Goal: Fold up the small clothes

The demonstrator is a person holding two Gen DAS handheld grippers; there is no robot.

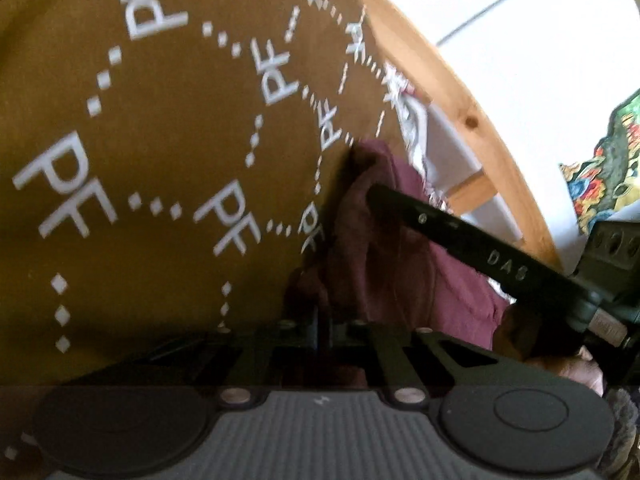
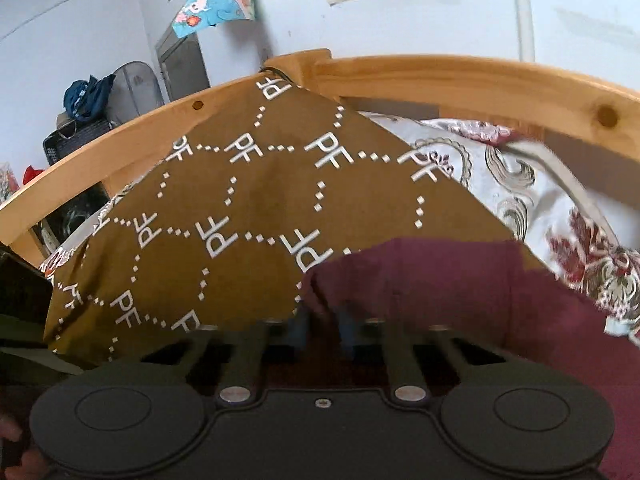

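A maroon garment (image 1: 404, 260) lies bunched on a brown cloth printed with white "PF" letters (image 1: 160, 160). My left gripper (image 1: 324, 320) is shut on a fold of the maroon garment; its fingertips are buried in the fabric. The right gripper's black finger (image 1: 460, 240) reaches in from the right onto the same garment. In the right wrist view my right gripper (image 2: 324, 328) is shut on the maroon garment (image 2: 460, 292), which drapes over its fingers and hides the tips. The brown cloth (image 2: 260, 208) spreads beyond it.
A wooden bed rail (image 2: 440, 76) curves round the far side, also in the left wrist view (image 1: 452, 92). A white floral bedspread (image 2: 540, 196) lies at right. A fan and clutter (image 2: 132, 84) stand by the wall at left.
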